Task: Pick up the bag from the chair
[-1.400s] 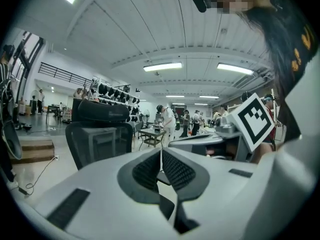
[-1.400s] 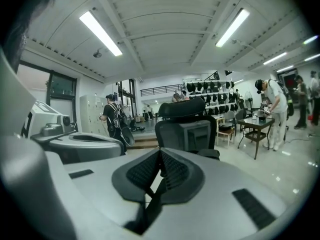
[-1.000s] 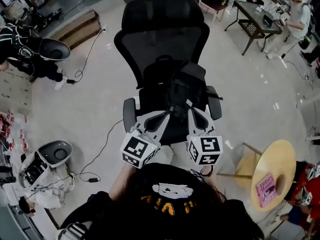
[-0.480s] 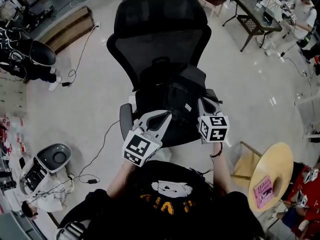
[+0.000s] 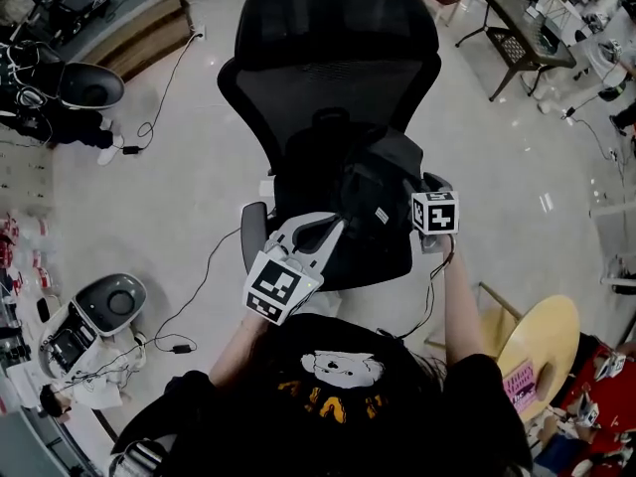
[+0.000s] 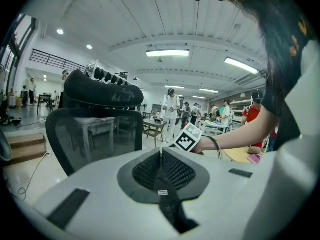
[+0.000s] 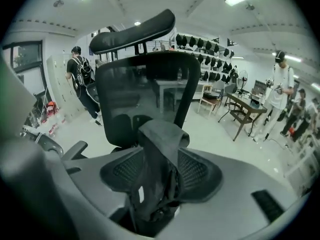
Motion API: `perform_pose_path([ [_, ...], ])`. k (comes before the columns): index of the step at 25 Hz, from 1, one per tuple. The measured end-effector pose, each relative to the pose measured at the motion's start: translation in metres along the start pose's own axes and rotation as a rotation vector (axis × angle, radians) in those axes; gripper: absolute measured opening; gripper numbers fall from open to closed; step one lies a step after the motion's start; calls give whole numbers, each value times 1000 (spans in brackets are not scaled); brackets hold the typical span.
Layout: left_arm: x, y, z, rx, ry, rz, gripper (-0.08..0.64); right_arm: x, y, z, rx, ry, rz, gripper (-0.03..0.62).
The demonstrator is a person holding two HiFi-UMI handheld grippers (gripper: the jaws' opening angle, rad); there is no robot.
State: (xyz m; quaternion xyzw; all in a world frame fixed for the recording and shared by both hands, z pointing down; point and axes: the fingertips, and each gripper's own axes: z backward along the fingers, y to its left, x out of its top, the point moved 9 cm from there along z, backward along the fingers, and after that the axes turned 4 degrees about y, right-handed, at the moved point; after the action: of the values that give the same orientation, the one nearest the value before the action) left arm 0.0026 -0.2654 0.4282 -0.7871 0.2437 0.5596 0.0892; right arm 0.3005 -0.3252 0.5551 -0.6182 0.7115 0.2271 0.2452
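A black bag [image 5: 373, 182] sits on the seat of a black mesh office chair [image 5: 328, 78]. My left gripper [image 5: 336, 223] reaches in from the seat's front edge and is shut on a thin black bag strap [image 6: 161, 184] with a small label. My right gripper [image 5: 417, 185] is at the bag's right side, beside the right armrest, shut on a raised fold of the bag's fabric [image 7: 160, 144]. In the right gripper view that fold stands up in a loop between the jaws. The chair's backrest [image 7: 150, 94] rises behind it.
A round wooden table [image 5: 542, 341] with a pink book [image 5: 520, 384] stands at the lower right. Cables [image 5: 199, 286] and a grey device [image 5: 109, 306] lie on the floor to the left. A dark table [image 5: 522, 28] and people are farther back.
My right gripper has moved from the seat's front edge up and to the right along the bag, taking bag fabric with it. The left gripper has stayed nearly in place.
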Motion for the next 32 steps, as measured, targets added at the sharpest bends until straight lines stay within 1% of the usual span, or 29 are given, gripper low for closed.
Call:
perform_pose_path([
  [2, 0, 7, 0, 9, 4, 4, 14, 1, -5, -16, -6, 49, 16, 237],
  [5, -4, 15, 2, 26, 13, 13, 14, -1, -8, -41, -2, 111, 32, 250],
  [6, -5, 17, 2, 30, 15, 16, 14, -2, -9, -48, -11, 126, 34, 250],
  [8, -8, 21, 4, 40, 20, 19, 14, -5, -9, -58, -55, 132, 27, 244],
  [9, -9, 23, 5, 46, 23, 20, 14, -6, -8, -61, -84, 122, 20, 225],
  [10, -11, 25, 7, 53, 25, 23, 14, -7, -8, -64, -110, 110, 13, 175],
  [11, -12, 26, 8, 59, 27, 26, 14, -8, -7, -66, -128, 101, 10, 151],
  [13, -14, 29, 10, 70, 29, 32, 14, -7, -6, -67, -134, 98, 13, 139],
  [15, -14, 32, 14, 78, 31, 36, 14, -5, -3, -64, -113, 110, 2, 119],
  [17, -12, 34, 17, 78, 31, 38, 14, -2, 0, -58, -74, 122, -54, 78],
  [20, -10, 37, 20, 75, 27, 30, 14, 2, 7, -51, -39, 118, -136, 47],
  [23, -9, 41, 21, 78, 21, 22, 14, 4, 15, -44, -21, 95, -159, 33],
  [30, -15, 43, 24, 104, 32, 27, 14, 5, 42, -12, 67, 5, -212, 18],
  [32, -14, 44, 27, 101, 22, 27, 15, 4, 52, -2, 88, -11, -218, 17],
])
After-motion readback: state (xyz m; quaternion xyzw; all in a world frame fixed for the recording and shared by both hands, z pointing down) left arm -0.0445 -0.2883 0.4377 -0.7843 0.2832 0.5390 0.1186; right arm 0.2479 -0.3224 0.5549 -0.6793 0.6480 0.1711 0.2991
